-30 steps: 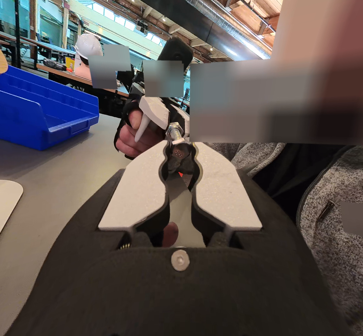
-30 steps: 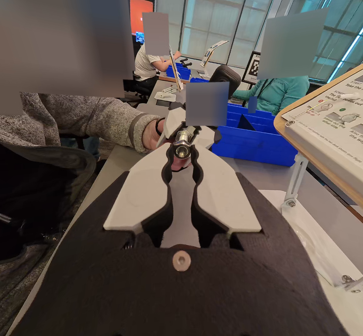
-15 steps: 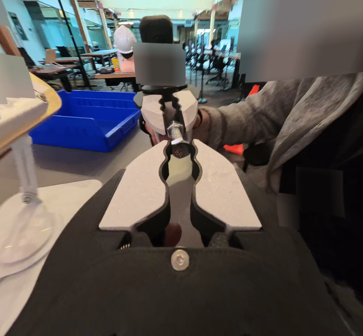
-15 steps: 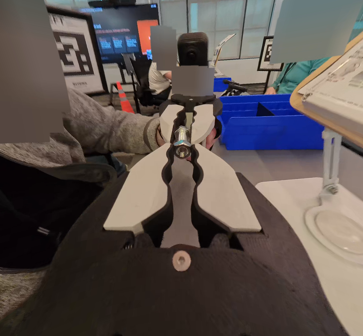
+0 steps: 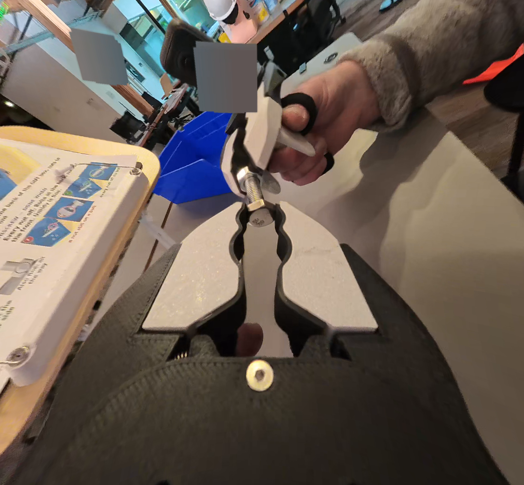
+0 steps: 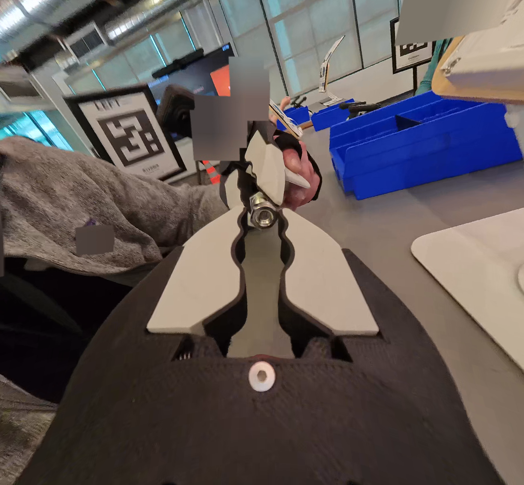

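The left gripper (image 5: 259,217) squeezes the flat six-sided head of a silver bolt (image 5: 253,188). The right gripper (image 6: 262,216) squeezes the nut (image 6: 263,216) at the bolt's other end. Both are up above the gray table (image 5: 411,244), near a blue bin (image 5: 192,171).

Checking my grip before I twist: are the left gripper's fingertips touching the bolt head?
Touching. The left wrist view shows the left gripper with both fingertips closed against the sides of the bolt head, no gap showing either side.
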### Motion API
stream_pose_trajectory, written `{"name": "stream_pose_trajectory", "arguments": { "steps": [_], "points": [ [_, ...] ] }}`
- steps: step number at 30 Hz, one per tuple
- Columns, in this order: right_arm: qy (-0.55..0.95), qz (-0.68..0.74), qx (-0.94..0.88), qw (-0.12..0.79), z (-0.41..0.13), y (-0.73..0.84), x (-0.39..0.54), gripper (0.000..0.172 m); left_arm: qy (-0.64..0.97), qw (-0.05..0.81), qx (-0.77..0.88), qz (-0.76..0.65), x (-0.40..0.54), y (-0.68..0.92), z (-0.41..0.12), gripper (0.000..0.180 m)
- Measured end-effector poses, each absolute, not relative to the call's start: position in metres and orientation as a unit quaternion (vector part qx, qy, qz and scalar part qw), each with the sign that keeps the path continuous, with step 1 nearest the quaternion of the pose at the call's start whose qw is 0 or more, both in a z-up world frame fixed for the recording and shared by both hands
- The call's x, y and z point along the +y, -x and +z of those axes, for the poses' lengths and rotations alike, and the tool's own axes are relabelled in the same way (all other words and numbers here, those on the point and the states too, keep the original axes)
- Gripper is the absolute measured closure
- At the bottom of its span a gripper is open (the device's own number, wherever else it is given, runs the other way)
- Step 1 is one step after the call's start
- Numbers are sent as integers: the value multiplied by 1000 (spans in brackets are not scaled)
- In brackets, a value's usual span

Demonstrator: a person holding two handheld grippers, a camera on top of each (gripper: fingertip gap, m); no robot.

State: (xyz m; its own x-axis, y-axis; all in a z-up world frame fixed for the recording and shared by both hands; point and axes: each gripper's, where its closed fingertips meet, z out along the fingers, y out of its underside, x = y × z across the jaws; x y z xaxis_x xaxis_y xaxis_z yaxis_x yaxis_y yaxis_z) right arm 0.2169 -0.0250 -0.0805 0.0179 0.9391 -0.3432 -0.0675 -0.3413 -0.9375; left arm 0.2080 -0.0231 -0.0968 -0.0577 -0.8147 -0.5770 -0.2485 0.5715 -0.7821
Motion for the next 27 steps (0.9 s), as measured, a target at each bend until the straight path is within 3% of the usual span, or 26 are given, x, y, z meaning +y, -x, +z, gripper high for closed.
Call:
{"name": "stream_pose_trajectory", "arguments": {
  "steps": [4,13,19,27],
  "points": [
    [556,527,-437,471,-76,-217,-28,133,415,529,652,-349,-25,-207,-95,162],
    [503,303,-591,553,-77,-214,-34,139,419,369,537,-633,-39,-200,-76,162],
    [478,239,-625,569,-76,-208,-34,143,417,316,528,-669,-46,-203,-83,162],
    [472,242,-635,561,-79,-208,-37,154,413,311,518,-681,-45,-202,-83,162]
  ]
}}
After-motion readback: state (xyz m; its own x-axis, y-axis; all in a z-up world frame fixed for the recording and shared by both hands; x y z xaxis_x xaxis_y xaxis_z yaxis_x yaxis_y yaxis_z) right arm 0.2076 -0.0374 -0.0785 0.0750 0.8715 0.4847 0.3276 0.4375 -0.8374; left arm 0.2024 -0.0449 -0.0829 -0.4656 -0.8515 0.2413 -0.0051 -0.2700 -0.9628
